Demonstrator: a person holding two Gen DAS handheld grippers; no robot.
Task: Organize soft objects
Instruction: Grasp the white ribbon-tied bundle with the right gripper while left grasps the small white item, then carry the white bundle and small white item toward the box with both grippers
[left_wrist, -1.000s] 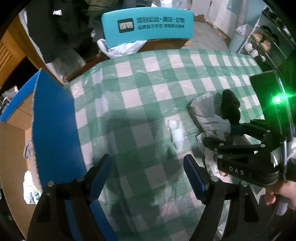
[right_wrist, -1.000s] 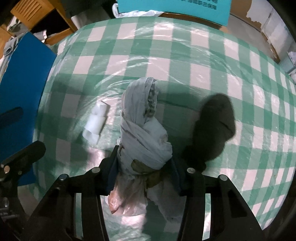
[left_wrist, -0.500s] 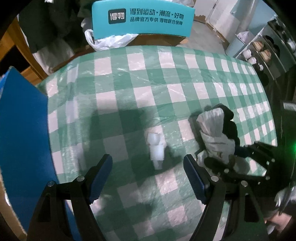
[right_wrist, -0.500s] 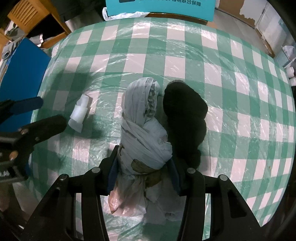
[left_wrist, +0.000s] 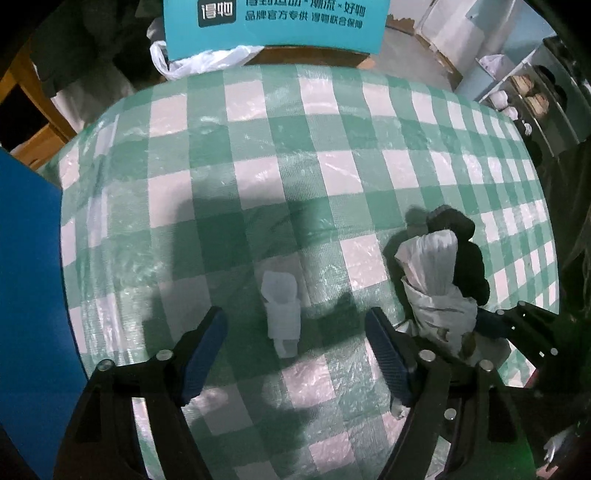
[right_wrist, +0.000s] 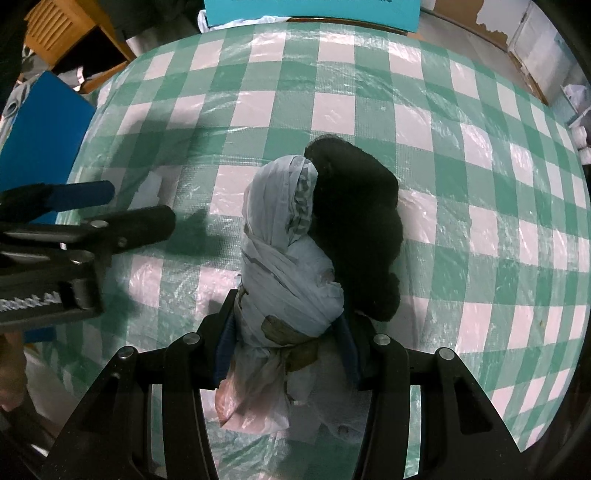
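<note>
While the left gripper (left_wrist: 295, 347) points down w/ jaws closing, spread, white roll (left_wrist: 281, 310) lies btwn them on the checked cloth (left_wrist: 295, 184), untouched. Right gripper (right_wrist: 288, 343) pinches grey bundle (right_wrist: 288, 254); black item (right_wrist: 358, 229) touches it, just beyond.

You see the counter (left_wrist: 332, 155) under a green-and-white checked cover with a glossy, crinkled plastic sheen that catches the light. The small white bundle (left_wrist: 282, 310) looks soft and matt, like cloth. The pale grey bundle (right_wrist: 288, 266) is thin, wrinkled fabric, knotted, with a filmy plastic bag at its lower end. The black bundle (right_wrist: 358, 229) looks fuzzy and matt. Both grippers, left (left_wrist: 295, 354) and right (right_wrist: 288, 354), are matt black plastic with metal screws and blue ridged pads on the jaws.
</note>
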